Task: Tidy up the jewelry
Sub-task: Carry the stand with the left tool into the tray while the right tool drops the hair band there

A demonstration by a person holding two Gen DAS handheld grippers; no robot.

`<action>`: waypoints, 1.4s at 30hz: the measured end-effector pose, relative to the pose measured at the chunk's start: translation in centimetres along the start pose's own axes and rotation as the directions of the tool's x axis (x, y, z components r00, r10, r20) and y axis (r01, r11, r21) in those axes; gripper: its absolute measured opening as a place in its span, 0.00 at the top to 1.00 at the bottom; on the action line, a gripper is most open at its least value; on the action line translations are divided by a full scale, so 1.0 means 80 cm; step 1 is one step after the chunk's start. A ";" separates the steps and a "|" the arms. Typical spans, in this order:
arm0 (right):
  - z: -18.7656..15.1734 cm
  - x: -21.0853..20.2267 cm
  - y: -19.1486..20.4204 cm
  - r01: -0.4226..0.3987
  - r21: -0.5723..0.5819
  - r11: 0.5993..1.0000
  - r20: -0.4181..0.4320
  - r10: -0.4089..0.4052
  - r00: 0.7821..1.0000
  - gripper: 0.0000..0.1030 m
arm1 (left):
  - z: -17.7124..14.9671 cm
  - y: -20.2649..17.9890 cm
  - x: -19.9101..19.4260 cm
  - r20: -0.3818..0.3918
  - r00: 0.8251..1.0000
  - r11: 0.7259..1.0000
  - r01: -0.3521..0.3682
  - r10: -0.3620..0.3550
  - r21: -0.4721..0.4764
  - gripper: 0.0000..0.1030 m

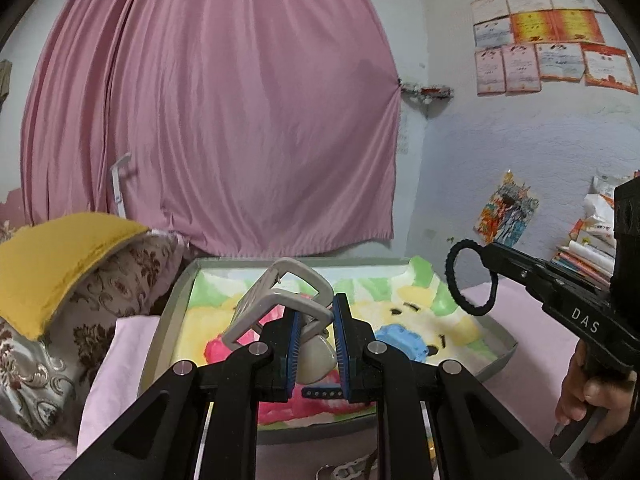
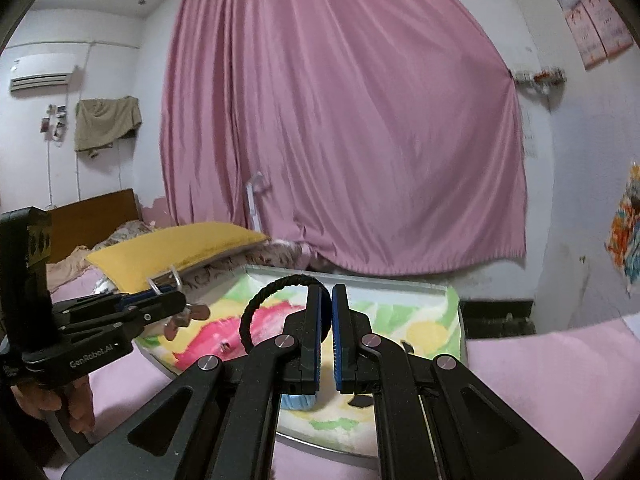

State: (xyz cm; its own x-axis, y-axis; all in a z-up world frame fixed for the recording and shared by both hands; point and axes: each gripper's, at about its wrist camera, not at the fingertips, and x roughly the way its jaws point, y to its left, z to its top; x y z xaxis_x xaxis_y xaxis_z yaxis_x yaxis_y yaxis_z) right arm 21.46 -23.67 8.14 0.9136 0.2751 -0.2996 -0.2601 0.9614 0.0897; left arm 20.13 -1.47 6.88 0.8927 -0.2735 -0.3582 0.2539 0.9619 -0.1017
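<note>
My left gripper (image 1: 316, 320) is shut on a beige hair claw clip (image 1: 280, 292), whose loops stick up to the left above the pads. It hangs over a grey tray (image 1: 172, 300) lined with a colourful towel, on which a blue piece (image 1: 400, 340) lies. My right gripper (image 2: 327, 312) is shut on a black hair tie (image 2: 272, 300) that loops out to its left, above the same tray (image 2: 360, 274). In the left wrist view the hair tie (image 1: 472, 280) hangs from the right gripper (image 1: 490, 250) over the tray's right side. In the right wrist view the left gripper (image 2: 182, 300) holds the clip (image 2: 174, 276) at the tray's left.
The tray lies on a bed with a pink sheet (image 2: 560, 380). A yellow pillow (image 1: 52, 264) on a patterned cushion lies left of it. A pink curtain (image 1: 224, 120) hangs behind. Books and bags (image 1: 588, 248) are piled at the right. A hand (image 1: 580, 392) grips the right tool's handle.
</note>
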 end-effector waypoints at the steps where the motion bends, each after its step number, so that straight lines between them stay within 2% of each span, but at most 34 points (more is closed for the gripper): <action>1: -0.003 0.007 -0.001 0.004 0.005 1.000 -0.028 -0.004 1.000 0.96 | -0.001 0.001 0.003 -0.009 1.000 1.000 -0.003 0.003 -0.002 0.86; 6: -0.013 0.026 -0.020 -0.009 0.049 0.999 -0.121 0.015 0.993 0.95 | -0.007 0.009 0.020 -0.091 0.996 0.999 -0.011 0.008 -0.033 0.86; 11: -0.028 0.041 -0.038 -0.029 0.126 0.992 -0.205 0.055 0.977 0.95 | -0.014 0.024 0.035 -0.167 0.986 0.996 0.011 -0.026 -0.092 0.86; 22: -0.040 0.061 -0.044 -0.020 0.159 0.987 -0.306 0.069 0.950 0.95 | -0.022 0.027 0.052 -0.245 0.967 0.991 0.034 -0.065 -0.129 0.86; 31: -0.044 0.068 -0.045 -0.012 0.180 0.984 -0.342 0.074 0.937 0.95 | -0.025 0.030 0.055 -0.271 0.960 0.989 0.036 -0.075 -0.145 0.85; 37: -0.047 0.070 -0.047 -0.004 0.194 0.981 -0.351 0.073 0.933 0.95 | -0.028 0.033 0.059 -0.298 0.952 0.987 0.019 -0.066 -0.158 0.78; 40: -0.047 0.070 -0.048 -0.002 0.199 0.980 -0.350 0.073 0.934 0.94 | -0.029 0.035 0.056 -0.292 0.954 0.986 0.016 -0.064 -0.164 0.69; 42: -0.048 0.068 -0.048 0.000 0.202 0.979 -0.348 0.072 0.935 0.88 | -0.029 0.035 0.054 -0.285 0.957 0.986 0.014 -0.063 -0.169 0.58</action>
State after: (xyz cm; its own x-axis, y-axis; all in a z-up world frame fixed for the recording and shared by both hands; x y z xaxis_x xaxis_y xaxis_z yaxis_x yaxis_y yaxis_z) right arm 26.28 -25.88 2.54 0.7268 0.3275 -0.6038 -0.1913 0.9407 0.2800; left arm 23.82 0.08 2.89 0.7319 -0.3217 -0.6006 0.2000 0.9441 -0.2619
